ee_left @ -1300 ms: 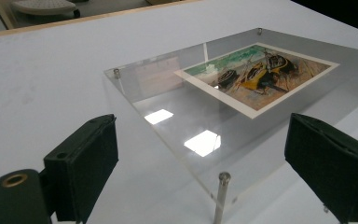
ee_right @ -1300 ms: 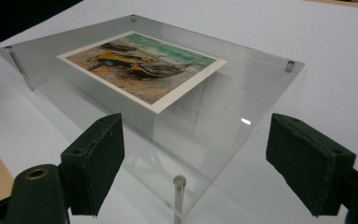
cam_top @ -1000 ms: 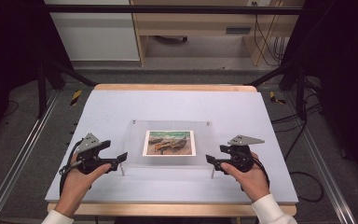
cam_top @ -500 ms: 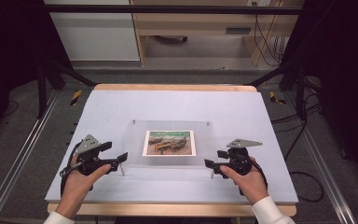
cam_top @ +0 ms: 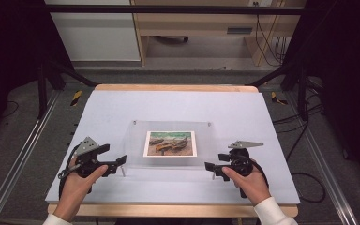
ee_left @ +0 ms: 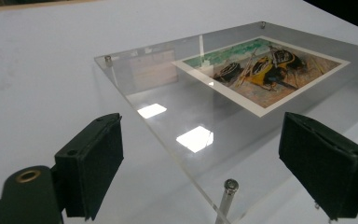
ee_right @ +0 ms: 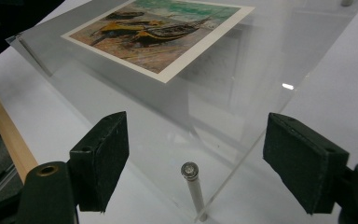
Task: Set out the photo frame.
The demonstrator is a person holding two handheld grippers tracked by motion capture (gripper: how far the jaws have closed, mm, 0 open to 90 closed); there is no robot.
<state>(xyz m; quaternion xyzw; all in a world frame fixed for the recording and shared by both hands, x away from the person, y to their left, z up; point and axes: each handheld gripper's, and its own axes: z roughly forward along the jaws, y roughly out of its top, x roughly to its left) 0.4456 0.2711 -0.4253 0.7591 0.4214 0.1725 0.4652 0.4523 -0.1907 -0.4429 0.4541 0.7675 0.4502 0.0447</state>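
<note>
Both hands low (fingers apart).

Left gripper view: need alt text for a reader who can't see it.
A clear acrylic frame holding a print of boats stands on short metal posts on a white table. The left gripper is open, its two black jaws either side of the frame's near corner and its post, touching neither.
</note>
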